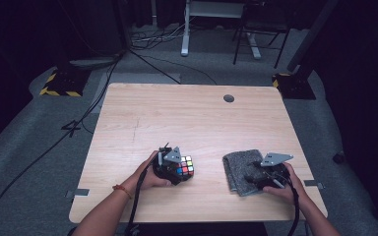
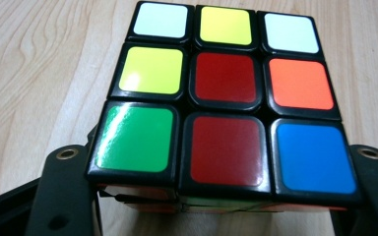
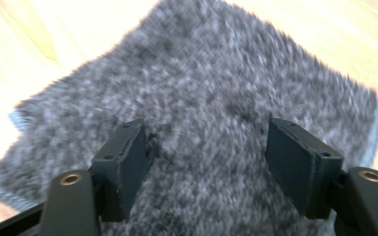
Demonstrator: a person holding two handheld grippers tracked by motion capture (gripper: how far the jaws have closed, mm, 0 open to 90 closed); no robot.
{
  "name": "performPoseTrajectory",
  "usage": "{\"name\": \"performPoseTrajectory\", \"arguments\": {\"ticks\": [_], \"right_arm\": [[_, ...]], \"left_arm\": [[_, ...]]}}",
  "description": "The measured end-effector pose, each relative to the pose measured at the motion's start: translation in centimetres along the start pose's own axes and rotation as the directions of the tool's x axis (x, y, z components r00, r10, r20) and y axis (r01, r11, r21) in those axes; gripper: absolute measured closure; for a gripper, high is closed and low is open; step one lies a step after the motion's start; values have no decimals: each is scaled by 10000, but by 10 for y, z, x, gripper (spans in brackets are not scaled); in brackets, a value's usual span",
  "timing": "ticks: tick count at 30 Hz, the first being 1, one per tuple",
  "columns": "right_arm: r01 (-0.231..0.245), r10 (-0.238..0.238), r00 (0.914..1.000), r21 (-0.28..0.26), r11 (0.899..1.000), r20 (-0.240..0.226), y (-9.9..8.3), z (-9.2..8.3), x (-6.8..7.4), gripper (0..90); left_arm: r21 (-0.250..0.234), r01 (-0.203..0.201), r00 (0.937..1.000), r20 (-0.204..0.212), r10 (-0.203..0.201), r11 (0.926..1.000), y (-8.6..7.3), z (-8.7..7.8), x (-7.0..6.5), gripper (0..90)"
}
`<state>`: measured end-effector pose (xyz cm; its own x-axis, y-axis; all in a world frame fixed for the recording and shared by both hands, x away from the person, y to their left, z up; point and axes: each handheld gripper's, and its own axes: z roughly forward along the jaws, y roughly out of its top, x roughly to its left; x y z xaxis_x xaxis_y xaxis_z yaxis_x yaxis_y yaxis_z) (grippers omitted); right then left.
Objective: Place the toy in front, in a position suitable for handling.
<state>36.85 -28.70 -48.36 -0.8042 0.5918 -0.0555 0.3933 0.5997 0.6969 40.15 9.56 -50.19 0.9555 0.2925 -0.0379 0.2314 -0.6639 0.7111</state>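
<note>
Left gripper (image 1: 177, 166) clamped on Rubik's cube (image 2: 226, 93), cube between jaws, on table (image 1: 177, 113): grasp done, lift pending. Right gripper (image 3: 209, 162) spread wide, jaws over folded grey cloth (image 3: 216, 88), nothing pinched. Cube's red-centred face legible in left gripper view; high view adds layout.

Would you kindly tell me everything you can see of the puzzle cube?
The cube is a three-by-three puzzle of black plastic with glossy colour stickers, scrambled: its upper face shows white, yellow, red, orange, green and blue squares. It sits on the wooden table, near the front edge and left of the grey cloth. The left gripper is shut on it, one jaw at each side.
</note>
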Motion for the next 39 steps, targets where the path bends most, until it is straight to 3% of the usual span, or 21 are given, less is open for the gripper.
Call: {"name": "performPoseTrajectory", "arguments": {"ticks": [2, 3, 4, 9, 22, 30, 35, 39], "right_arm": [[171, -171, 9998, -146, 9997, -55, 1, 1, 2, 338], [264, -264, 9996, -42, 9996, -35, 1, 3, 2, 347], [267, -267, 9996, 150, 9995, -32, 1, 7, 2, 345], [-283, 279, 9985, -71, 9996, -465, -6, 10, -4, 340], [-301, 299, 9985, -33, 9995, -449, -6, 9, -4, 378], [-315, 318, 9986, 86, 9995, -426, -2, 8, -4, 635], [-245, 246, 9992, 29, 9997, -315, -3, 8, -6, 728], [-192, 191, 9994, -49, 9998, -291, -4, 7, -6, 752]], "left_arm": [[60, -44, 10000, -51, 45, 10000, 1, 1, 0, 317], [102, -184, 9997, -172, 185, 9998, 1, 1, -1, 303], [97, -36, 9995, -301, 39, 9999, 1, 2, -2, 295], [132, 153, 9987, -484, -147, 9998, -4, -4, -6, 266], [80, 553, 9950, -836, -544, 9984, -25, -23, -20, 238], [128, 528, 9950, -860, -515, 9985, -28, -26, -20, 238], [308, 750, 9926, -983, -717, 9967, -25, -23, -17, 166], [325, 923, 9918, -918, -889, 9952, -20, -21, -15, 159]]}}
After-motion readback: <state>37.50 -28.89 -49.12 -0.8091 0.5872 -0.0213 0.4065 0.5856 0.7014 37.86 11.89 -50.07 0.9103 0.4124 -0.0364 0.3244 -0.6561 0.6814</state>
